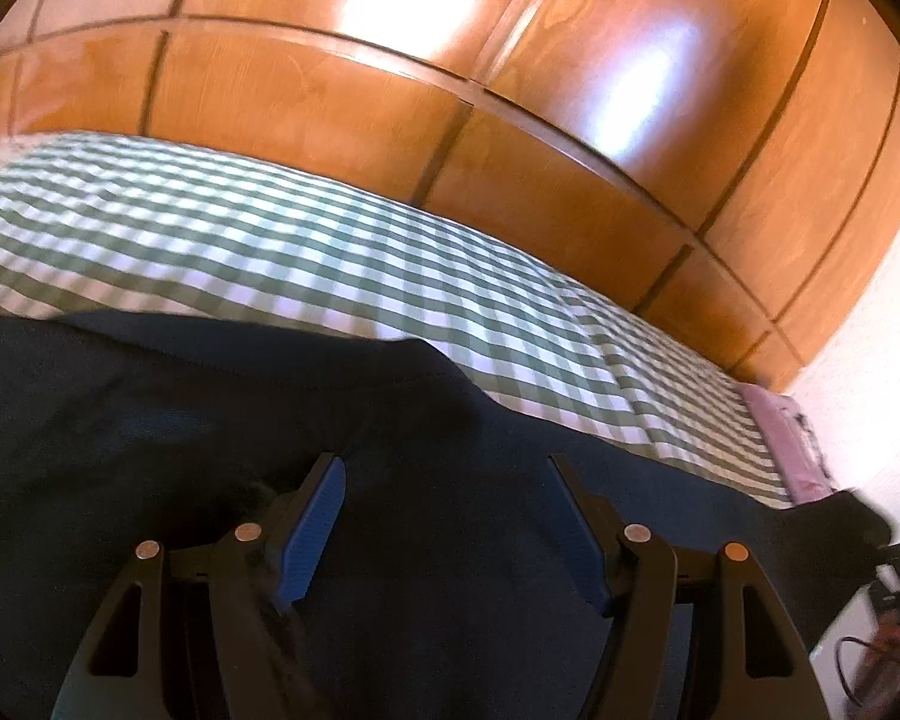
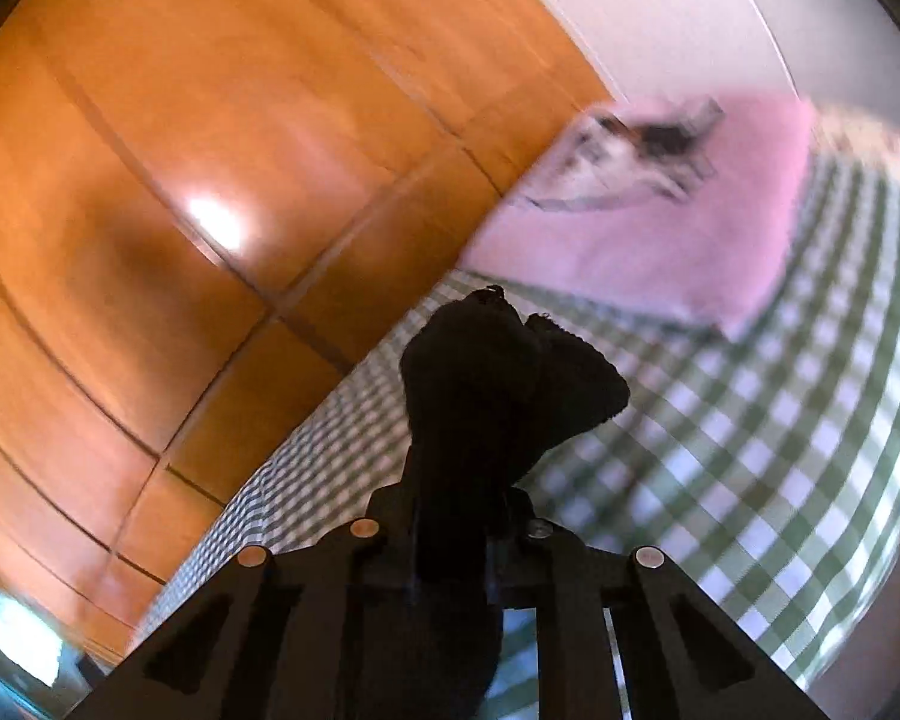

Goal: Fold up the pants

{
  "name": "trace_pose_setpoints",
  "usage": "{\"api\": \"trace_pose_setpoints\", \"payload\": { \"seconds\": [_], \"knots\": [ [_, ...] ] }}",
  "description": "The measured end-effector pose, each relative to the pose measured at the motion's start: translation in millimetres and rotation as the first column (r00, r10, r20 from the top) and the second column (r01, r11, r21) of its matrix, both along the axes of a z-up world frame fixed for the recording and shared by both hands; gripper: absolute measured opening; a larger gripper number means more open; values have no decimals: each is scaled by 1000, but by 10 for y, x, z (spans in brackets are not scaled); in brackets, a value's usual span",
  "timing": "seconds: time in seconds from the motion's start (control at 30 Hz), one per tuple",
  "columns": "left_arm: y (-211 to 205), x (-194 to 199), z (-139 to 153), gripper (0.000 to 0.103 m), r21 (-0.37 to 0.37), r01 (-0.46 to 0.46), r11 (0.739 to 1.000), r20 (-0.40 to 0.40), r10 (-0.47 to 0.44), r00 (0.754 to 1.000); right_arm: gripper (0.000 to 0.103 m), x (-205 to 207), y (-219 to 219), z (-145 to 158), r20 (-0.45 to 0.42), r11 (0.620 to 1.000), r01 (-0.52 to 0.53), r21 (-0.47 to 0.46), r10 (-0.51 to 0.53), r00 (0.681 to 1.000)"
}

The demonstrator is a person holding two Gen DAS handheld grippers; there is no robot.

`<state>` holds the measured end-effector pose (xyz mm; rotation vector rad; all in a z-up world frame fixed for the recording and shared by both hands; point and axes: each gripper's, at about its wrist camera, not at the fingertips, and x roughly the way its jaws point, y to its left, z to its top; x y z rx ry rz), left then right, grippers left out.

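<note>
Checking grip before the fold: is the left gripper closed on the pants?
No: the left gripper is open above the dark pants, pinching nothing.

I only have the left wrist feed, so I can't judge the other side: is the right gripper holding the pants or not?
Observer: Yes. The right gripper is shut on a bunched clump of the dark pants, which sticks up past its fingertips.
Operator: Is that clump lying on the bed?
Observer: It seems lifted; the green checked bedspread shows behind it, blurred by motion.
Operator: Anything on the bed ahead of it?
Observer: A pink pillow with a blurry grey and white item on top, near the wooden wardrobe.
Operator: And my side?
Observer: As you see, the left gripper is open over the pants, gripping nothing.
</note>
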<state>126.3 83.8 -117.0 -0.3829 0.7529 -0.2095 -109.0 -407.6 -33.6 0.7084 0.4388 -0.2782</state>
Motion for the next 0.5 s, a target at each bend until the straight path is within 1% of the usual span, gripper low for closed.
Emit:
{"api": "trace_pose_setpoints", "payload": {
  "seconds": [0.07,0.17,0.3,0.37,0.5],
  "knots": [
    [60,-81,50,69,5,-43,999,19,43,999,15,28,168,171,9,998,-13,-62,13,1000],
    [170,-187,60,70,-6,-88,996,14,88,996,15,74,475,418,20,986,-41,-160,45,999],
    [314,-366,54,70,-10,-133,991,13,133,991,15,128,855,646,37,964,-94,-247,106,994],
    [357,-439,31,70,-5,-144,990,9,144,990,15,185,1056,720,44,949,-131,-285,150,988],
    [396,-527,-27,70,-17,-132,991,5,132,991,15,306,1500,777,44,914,-216,-344,245,968]
  ]
}}
